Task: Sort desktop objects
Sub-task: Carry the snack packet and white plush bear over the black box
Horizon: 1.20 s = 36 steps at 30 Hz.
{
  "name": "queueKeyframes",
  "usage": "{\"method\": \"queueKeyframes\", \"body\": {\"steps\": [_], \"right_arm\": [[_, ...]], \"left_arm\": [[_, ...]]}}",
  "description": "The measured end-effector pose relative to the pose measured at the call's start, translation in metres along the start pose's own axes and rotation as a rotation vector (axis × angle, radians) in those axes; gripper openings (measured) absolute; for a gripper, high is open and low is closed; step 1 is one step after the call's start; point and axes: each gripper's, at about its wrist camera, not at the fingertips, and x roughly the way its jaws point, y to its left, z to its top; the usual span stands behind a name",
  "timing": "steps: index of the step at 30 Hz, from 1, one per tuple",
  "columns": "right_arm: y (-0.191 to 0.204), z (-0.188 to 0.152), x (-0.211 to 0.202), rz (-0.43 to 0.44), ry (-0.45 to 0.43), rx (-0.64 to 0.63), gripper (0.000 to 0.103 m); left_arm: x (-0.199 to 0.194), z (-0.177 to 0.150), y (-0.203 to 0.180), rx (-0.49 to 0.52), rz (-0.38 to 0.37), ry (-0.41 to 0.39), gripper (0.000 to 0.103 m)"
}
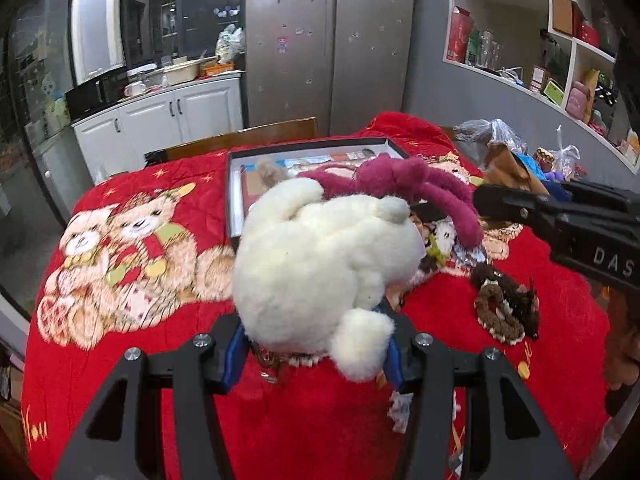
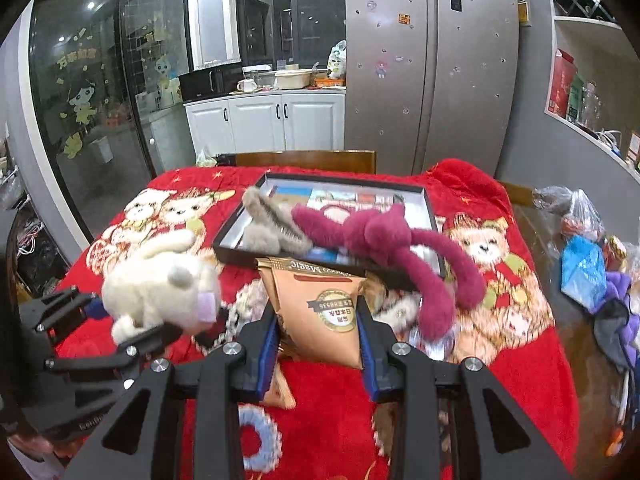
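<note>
The white plush toy (image 1: 320, 264) sits clamped between the fingers of the left gripper (image 1: 312, 350), lifted above the red blanket (image 1: 132, 184). The right gripper (image 2: 318, 338) pinches a tan snack pouch (image 2: 320, 304). Just ahead of both, a magenta plush (image 2: 384, 244) drapes over the rim of a black tray (image 2: 428, 208).

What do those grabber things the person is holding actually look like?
Both are black frames with triangular cut-outs and silver bolt heads at the joints. The left tongs and right tongs each have two fingers lined with blue pads. White letters reading "DAS" mark the side of the right one, seen from the left camera. No cables or sleeves show.
</note>
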Motion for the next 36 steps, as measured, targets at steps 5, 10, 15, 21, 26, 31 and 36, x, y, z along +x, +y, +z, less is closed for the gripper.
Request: {"method": "queueKeyframes", "body": {"steps": [5,10,15,21,26,31,36], "right_arm": [[-0.007,0.025,0.012,0.012,0.005,0.003,0.034],[-0.018,0.046,0.031,0.008,0.015,0.001,0.034],[-0.032,0.061,0.067,0.026,0.059,0.011,0.034],[-0.044,0.079,0.122,0.047,0.128,0.024,0.034],[-0.05,0.082,0.158,0.07,0.173,0.038,0.034],[-0.049,0.075,0.167,0.069,0.186,0.039,0.034],[-0.044,0.071,0.158,0.054,0.18,0.008,0.034]], "left_arm": [[0.019,0.032,0.004,0.012,-0.022,-0.002,0.055],[0.051,0.062,0.01,0.015,-0.02,0.02,0.055],[0.09,0.087,0.018,0.002,-0.008,0.048,0.055],[0.124,0.11,0.025,-0.009,-0.003,0.054,0.055],[0.14,0.113,0.027,-0.012,-0.009,0.065,0.055],[0.146,0.105,0.028,-0.011,-0.029,0.068,0.055],[0.154,0.099,0.029,-0.011,-0.035,0.084,0.055]]}}
